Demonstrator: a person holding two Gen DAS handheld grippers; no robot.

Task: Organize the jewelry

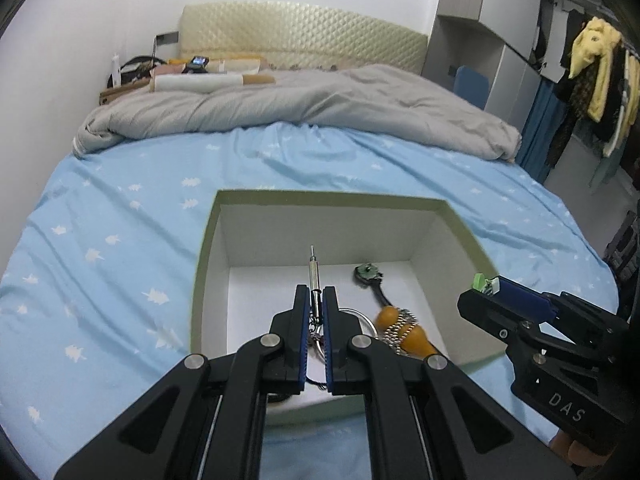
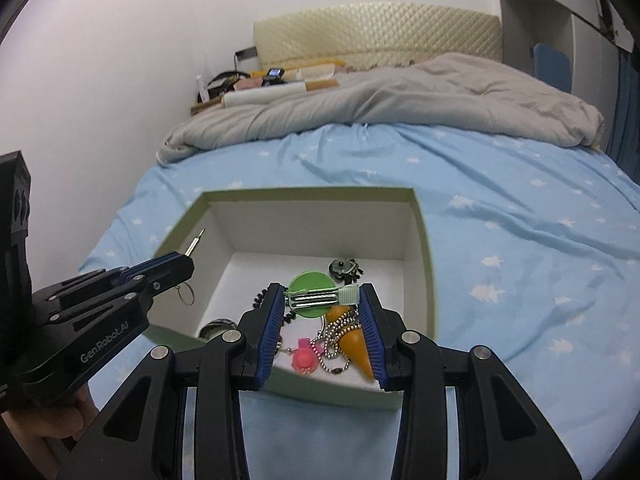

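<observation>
Left wrist view: your left gripper (image 1: 316, 300) is clamped nearly closed on a slim silver metal pendant with a pointed tip (image 1: 313, 276), whose key ring (image 1: 362, 320) hangs below the pads, all of it over the open white cardboard box with a pale green rim (image 1: 320, 197) that sits on the light blue bedsheet with white leaf print (image 1: 120, 220). Your right gripper (image 1: 486, 286) enters from the right edge of this view; its black body reads "DAS". Right wrist view: your right gripper (image 2: 322, 300) has its jaws partway apart and closed across a green and silver metal hair clip (image 2: 324, 298), gripped end to end just above the box. On the box floor lie an orange teardrop pendant (image 2: 356, 346) tangled with a silver ball chain (image 2: 336, 334), a pink flower-shaped charm (image 2: 304, 358), a round green disc (image 2: 310, 286) and a dark metal flower brooch (image 2: 344, 269). Your left gripper (image 2: 176, 266), at the left of this view, is marked "GenRobot.AI". A crumpled grey duvet (image 2: 380, 100) lies across the bed beyond, before a cream quilted headboard (image 2: 380, 32).
</observation>
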